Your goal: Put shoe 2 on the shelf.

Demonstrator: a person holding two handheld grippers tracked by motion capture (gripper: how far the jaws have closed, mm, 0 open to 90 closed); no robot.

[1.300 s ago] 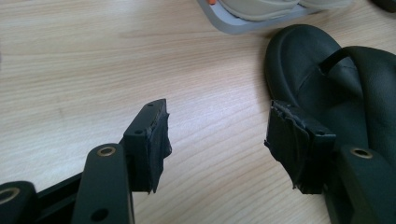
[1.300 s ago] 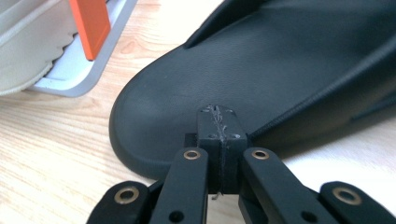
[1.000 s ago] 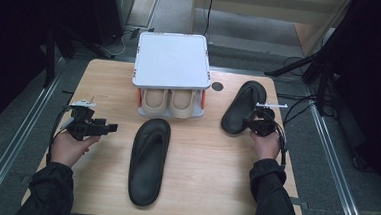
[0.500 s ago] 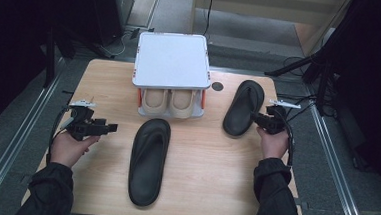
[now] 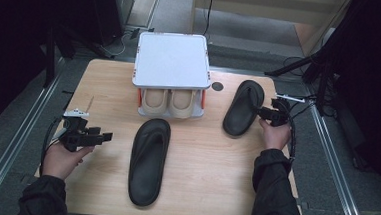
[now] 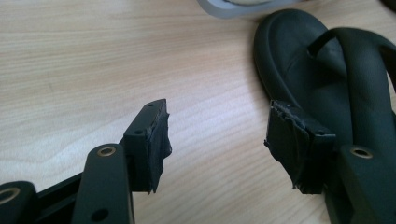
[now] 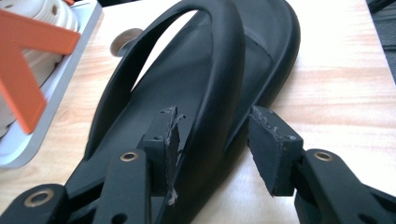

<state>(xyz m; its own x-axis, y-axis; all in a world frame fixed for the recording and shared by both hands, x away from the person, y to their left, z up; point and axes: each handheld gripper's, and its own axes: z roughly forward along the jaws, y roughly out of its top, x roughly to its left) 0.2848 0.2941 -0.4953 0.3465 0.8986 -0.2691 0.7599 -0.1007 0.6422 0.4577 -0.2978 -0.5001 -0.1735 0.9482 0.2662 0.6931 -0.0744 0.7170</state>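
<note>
Near the bench's (image 5: 105,77) right edge, toward its far corner, a black sandal (image 5: 243,107) lies flat. The right gripper (image 5: 259,112) sits at that sandal's side; its jaws have just been opening and now stand spread, one on each side of the sandal's strap (image 7: 219,60), pads clear of it. The left gripper (image 5: 105,135), near the left edge, has its jaws spread over bare wood beside a second black sandal (image 5: 148,160) lying mid-bench. A grey shoe rack (image 5: 172,61) holding beige shoes (image 5: 171,101) stands at the far edge.
</note>
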